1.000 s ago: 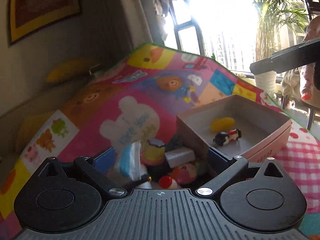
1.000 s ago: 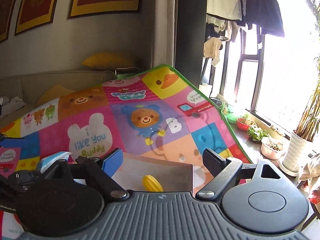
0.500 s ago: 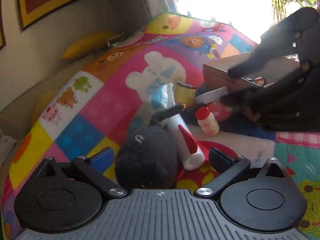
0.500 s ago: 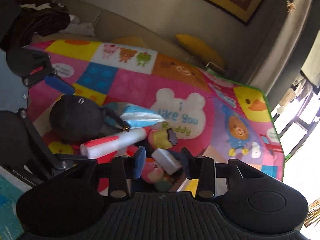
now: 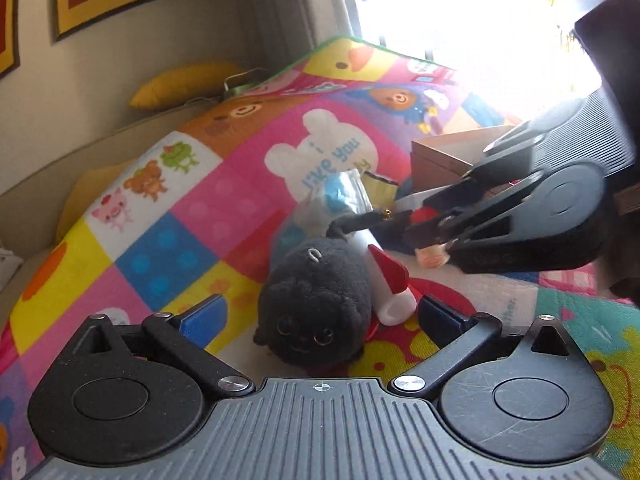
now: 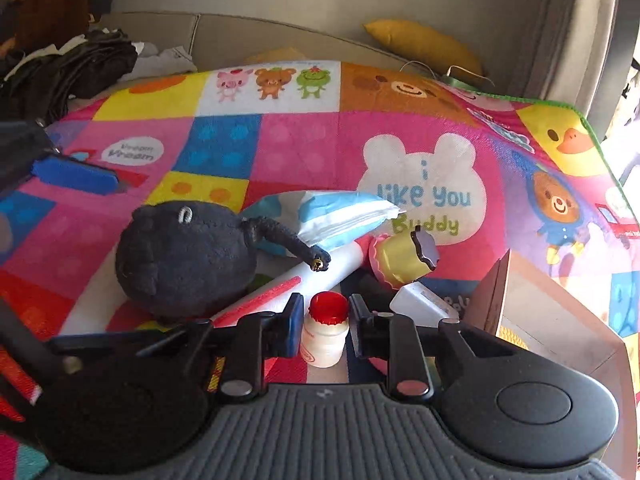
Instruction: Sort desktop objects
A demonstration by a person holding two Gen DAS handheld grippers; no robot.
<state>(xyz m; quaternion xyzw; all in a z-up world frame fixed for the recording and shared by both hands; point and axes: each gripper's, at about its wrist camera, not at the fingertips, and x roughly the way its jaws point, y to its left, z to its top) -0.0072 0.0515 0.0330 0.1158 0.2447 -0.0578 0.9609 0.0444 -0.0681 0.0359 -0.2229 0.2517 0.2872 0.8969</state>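
The right gripper [image 6: 324, 320] is clamped on a small bottle [image 6: 325, 334] with a red cap, low in the middle of the right wrist view; its pads press the bottle's neck from both sides. In the left wrist view the same gripper [image 5: 420, 236] reaches in from the right edge, the bottle [image 5: 430, 258] showing below its fingers.

The left gripper [image 5: 320, 314] stands wide apart at the bottom of its view, a black plush [image 5: 316, 300] between the fingers but untouched.

Just right of the plush lies a white tube [image 5: 390, 292] with red on it. Behind it, mid-frame, sits a blue-and-white packet [image 5: 340, 200]. A yellow cup [image 6: 400, 258] lies tipped right of centre in the right wrist view. A box [image 6: 548, 320] stands open at the right edge. All rest on a bright mat [image 6: 288, 140].
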